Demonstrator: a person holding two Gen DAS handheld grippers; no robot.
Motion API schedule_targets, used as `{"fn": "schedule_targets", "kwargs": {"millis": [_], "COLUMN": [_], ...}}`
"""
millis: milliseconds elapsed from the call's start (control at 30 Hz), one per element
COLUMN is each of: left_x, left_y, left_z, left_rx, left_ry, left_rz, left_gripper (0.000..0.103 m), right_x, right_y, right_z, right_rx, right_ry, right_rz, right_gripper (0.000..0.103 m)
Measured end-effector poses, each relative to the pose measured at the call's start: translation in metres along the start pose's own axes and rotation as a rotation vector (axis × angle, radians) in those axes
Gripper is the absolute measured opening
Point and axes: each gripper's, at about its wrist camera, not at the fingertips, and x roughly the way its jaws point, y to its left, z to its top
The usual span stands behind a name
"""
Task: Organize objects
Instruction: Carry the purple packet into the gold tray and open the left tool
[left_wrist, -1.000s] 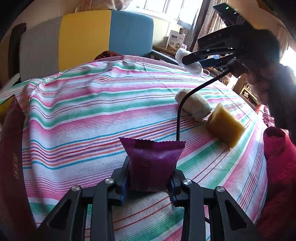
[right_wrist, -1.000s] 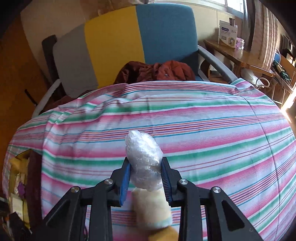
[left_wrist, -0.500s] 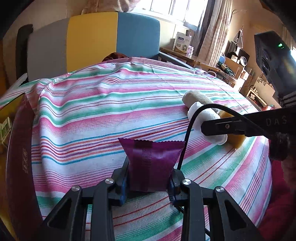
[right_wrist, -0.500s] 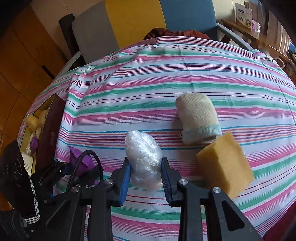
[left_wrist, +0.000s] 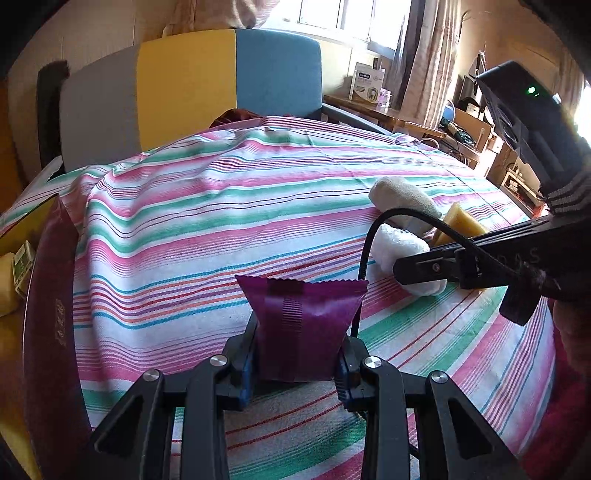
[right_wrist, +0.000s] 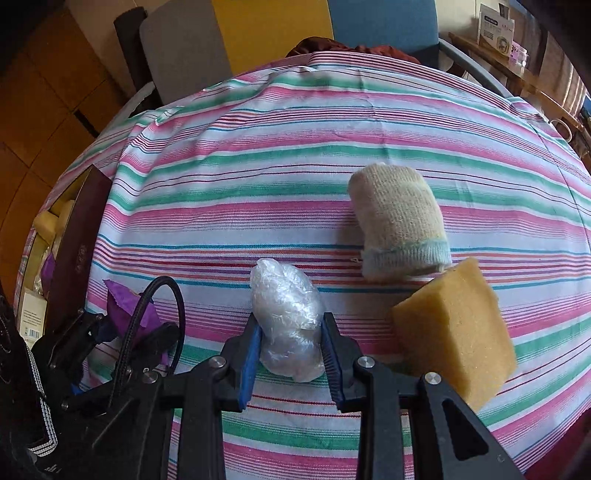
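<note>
My left gripper (left_wrist: 298, 354) is shut on a purple snack packet (left_wrist: 301, 325) just above the striped tablecloth (left_wrist: 207, 206). My right gripper (right_wrist: 291, 350) holds a crumpled clear plastic bundle (right_wrist: 286, 317) low over the cloth; it shows in the left wrist view (left_wrist: 402, 254) too. A rolled cream sock (right_wrist: 399, 229) and a yellow sponge block (right_wrist: 454, 332) lie to the right of the bundle. The left gripper with its packet (right_wrist: 129, 306) is at the lower left of the right wrist view.
A dark red box (left_wrist: 48, 314) with several small items inside stands at the table's left edge. A grey, yellow and blue chair (left_wrist: 192, 85) is behind the table. Shelves and clutter are at the far right.
My right gripper has come down from high over the table and toward the left gripper, carrying the plastic bundle to just above the cloth beside the sponge. The left gripper has stayed put.
</note>
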Motion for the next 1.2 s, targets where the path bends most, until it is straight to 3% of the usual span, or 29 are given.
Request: {"fn": "schedule_targets", "kwargs": {"millis": [233,533,700,900,1200], "left_x": [-0.011,-0.047,-0.065,-0.105,-0.148], "left_y": [0.005,-0.004,0.001,0.011,0.087], "left_z": [0.001,-0.004,-0.008,-0.006,-0.017], "left_rx": [-0.028,0.024,-0.01,-0.04,-0.195], "left_ry": [-0.016,-0.037,-0.04,-0.101,-0.136], "left_rz": [0.004,-0.035,-0.093,-0.143,0.015], "left_gripper": [0.033,0.033,0.033,0.033,0.033], "right_x": [0.004,0.004,0.004,0.006,0.007], "right_y": [-0.003,0.0,-0.002,0.002,0.013], "right_z": [0.0,-0.002,-0.003,-0.002,-0.005], "right_rx": [-0.002,-0.021,-0.018,-0.041,-0.119], "right_ry": [0.012,0.013,0.012,0.012,0.009], "right_rz": [-0.012,-0.038,-0.043,-0.071,-0.141], "right_gripper": [0.03,0.03,0.03,0.03,0.03]}}
